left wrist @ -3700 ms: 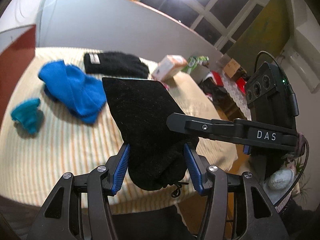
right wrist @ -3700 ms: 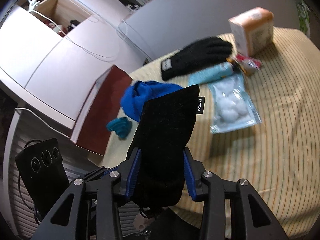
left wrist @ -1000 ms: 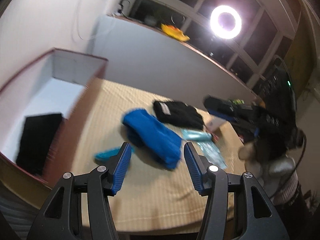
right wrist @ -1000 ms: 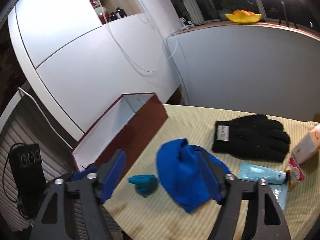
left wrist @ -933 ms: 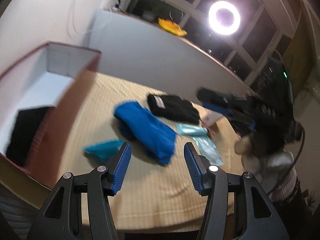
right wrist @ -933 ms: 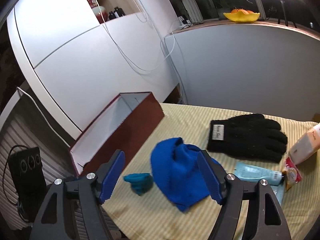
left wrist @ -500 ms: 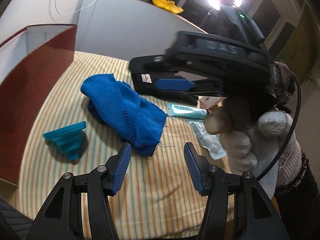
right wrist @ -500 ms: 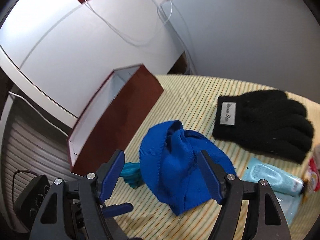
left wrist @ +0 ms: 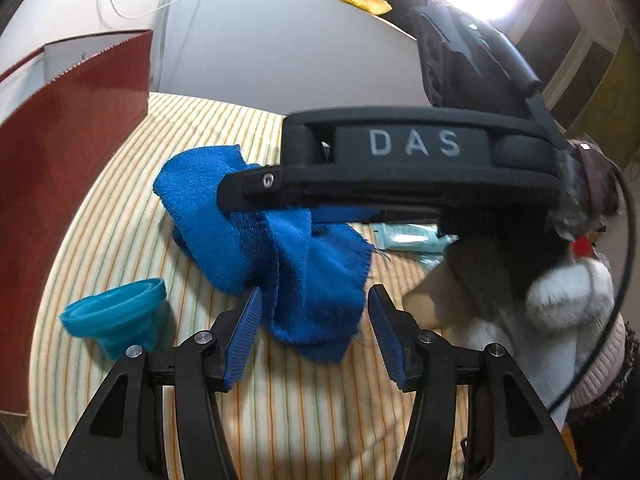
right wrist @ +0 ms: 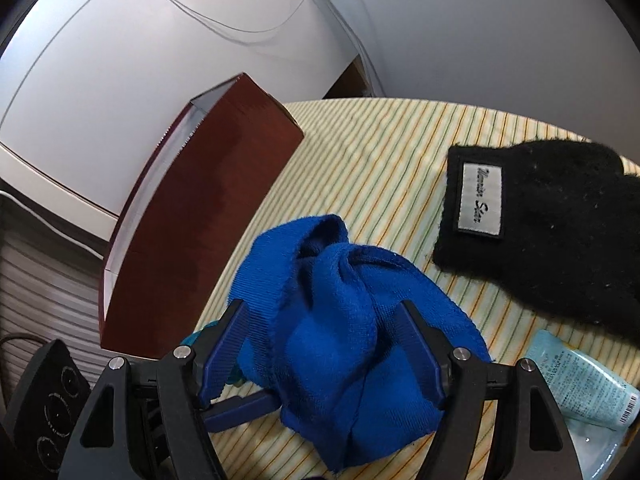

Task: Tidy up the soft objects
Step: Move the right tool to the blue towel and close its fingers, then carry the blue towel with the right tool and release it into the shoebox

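Note:
A crumpled blue cloth [left wrist: 288, 252] lies on the striped tablecloth [left wrist: 320, 420]. My left gripper [left wrist: 314, 304] hovers open just short of the cloth's near end, with nothing between its fingers. From the right, my right gripper [right wrist: 322, 320] stands open astride the blue cloth [right wrist: 340, 340], which bulges between its blue pads [right wrist: 234, 340]. I see no squeeze on it. In the left wrist view the right gripper's black housing marked DAS [left wrist: 412, 144] crosses above the cloth, held by a gloved hand [left wrist: 552, 304]. A black glove [right wrist: 540, 240] lies beyond.
A dark red open box [left wrist: 60, 168] stands at the table's left edge; it also shows as the dark red box [right wrist: 200, 220] in the right wrist view. A teal collapsible cup [left wrist: 116, 320] sits near it. A pale blue packet [right wrist: 580, 384] lies right of the cloth.
The black pouch both grippers held earlier is let go and lay in the box a second ago. Both grippers have since come down over the blue cloth, the right one crossing into the left view.

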`<state>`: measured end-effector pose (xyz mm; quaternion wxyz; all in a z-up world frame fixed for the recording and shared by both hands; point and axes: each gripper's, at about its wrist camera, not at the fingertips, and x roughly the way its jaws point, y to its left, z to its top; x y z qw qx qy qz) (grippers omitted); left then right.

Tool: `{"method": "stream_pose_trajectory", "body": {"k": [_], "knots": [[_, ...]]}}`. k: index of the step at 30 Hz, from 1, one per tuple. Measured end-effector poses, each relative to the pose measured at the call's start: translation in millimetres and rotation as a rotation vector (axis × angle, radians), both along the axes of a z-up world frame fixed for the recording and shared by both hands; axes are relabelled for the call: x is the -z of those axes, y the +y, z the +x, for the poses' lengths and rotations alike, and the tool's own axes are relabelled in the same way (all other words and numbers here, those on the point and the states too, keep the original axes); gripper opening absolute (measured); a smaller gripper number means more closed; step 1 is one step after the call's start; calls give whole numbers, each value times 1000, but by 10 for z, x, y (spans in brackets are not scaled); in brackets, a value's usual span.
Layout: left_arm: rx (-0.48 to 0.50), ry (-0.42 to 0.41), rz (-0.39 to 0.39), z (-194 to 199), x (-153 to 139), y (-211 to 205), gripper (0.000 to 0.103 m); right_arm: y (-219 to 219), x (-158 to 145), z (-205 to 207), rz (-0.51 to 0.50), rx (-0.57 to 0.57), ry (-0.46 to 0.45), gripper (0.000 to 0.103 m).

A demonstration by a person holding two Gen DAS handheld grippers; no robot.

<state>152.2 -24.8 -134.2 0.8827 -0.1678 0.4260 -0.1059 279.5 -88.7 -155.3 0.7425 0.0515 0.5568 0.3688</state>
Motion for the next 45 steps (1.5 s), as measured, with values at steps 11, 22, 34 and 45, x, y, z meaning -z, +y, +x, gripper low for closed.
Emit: {"method": "stream_pose_trajectory", "body": {"k": [11,22,34,45], "knots": [[3,-18,-47,136,38,-9,51,-96,146,-10,67,38,88,37],[68,-83,-30,-38,-161,-102,48,-173,-35,-197,113,48,66,13],[123,-211,-18,-306,-744,-128,48,-302,-635,-479,173,46,-50,12],[143,-375,25,-558,-1455,-38,48,-266,-1476,-820,246,30,-202,12]]}}
